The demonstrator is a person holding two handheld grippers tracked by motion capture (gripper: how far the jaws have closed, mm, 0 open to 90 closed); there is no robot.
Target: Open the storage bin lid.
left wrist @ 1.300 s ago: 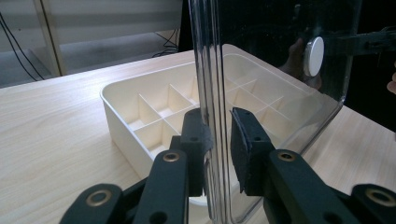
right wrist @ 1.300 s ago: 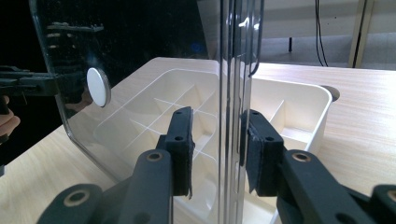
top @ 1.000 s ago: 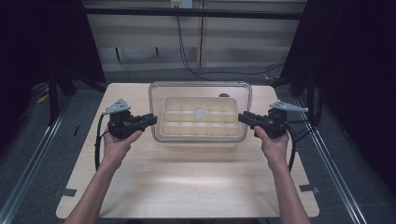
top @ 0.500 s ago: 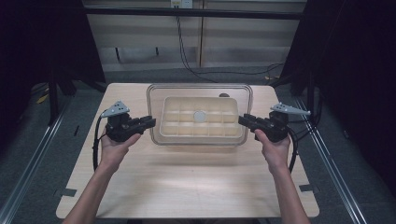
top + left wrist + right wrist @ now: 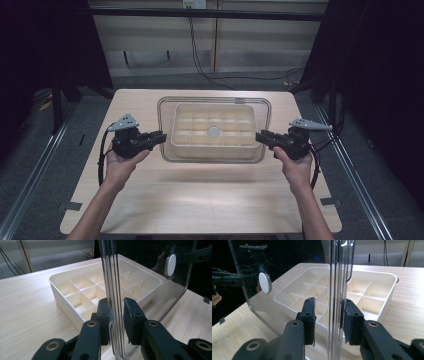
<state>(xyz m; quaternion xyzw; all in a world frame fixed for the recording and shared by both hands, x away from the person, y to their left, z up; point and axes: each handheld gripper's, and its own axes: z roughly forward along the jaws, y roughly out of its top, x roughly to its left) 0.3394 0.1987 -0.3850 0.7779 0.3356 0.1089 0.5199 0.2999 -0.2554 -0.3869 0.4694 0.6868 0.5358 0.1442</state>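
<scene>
While the clear lid point(image 5: 215, 102) hangs level over the middle of the table point(image 5: 200, 200), it reads in the high view as a rounded-corner rectangle of glassy plastic, wider than the tray point(image 5: 214, 130) beneath it. A round white knob point(image 5: 214, 132) sits at its centre. The tray is cream, matte plastic, split by thin walls into small square cells, and it rests on the pale wood-grain tabletop.

The left gripper point(image 5: 117, 315) has its black jaws set either side of the lid's left edge, one pad against the plastic and a thin gap at the other, so whether it truly clamps is hard to tell. The right gripper point(image 5: 327, 315) straddles the opposite edge with a visible gap at each pad. In both gripper views the lid appears edge-on, its ribbed rim a stack of bright lines, and reflections in the dark pane blur what lies behind it. The far corners of the tray are cut off by the lid.
</scene>
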